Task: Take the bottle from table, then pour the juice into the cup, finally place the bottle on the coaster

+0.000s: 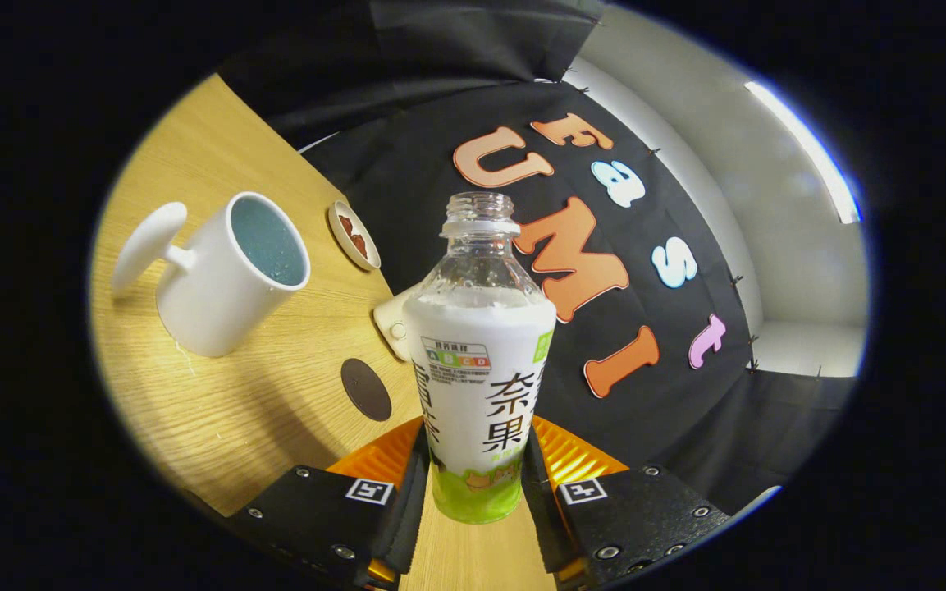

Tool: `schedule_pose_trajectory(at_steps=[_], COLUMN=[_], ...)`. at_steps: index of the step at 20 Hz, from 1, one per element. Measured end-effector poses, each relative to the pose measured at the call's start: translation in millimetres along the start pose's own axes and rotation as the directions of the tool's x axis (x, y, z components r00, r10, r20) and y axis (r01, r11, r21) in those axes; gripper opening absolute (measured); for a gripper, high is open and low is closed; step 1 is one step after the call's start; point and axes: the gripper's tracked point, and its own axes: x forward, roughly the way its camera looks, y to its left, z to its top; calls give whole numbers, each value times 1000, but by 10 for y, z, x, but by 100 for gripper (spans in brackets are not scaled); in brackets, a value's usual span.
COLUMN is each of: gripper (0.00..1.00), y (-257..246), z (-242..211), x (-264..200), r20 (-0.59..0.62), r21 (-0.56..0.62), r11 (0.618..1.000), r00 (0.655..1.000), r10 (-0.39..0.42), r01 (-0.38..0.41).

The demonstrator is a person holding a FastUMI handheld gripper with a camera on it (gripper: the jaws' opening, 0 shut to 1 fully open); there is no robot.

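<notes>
My gripper (477, 476) is shut on the bottle (481, 361), both fingers pressing on its lower body. The bottle is clear plastic with a white and green label, its cap off and its neck open. The whole view is tilted, so the wooden table (226, 427) slants. A white cup (230, 271) with a broad handle stands on the table to the left of the bottle, its bluish inside showing. A small dark round coaster (366, 389) lies on the table between the cup and the bottle, close beside my left finger's side.
A small white dish (354, 235) with something red-brown in it sits near the table's far edge beyond the cup. A white object (392, 324) peeks out just behind the bottle. The black cloth wall stands behind the table.
</notes>
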Motion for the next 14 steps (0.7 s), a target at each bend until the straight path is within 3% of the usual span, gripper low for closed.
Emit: schedule_pose_trajectory(at_steps=[9, 14], gripper=[59, 59], y=[54, 101], z=[111, 144], x=[121, 153], r20=[49, 61], r21=[-249, -327], r11=[968, 945], r00=[999, 998], r10=[-11, 9], r01=[23, 12])
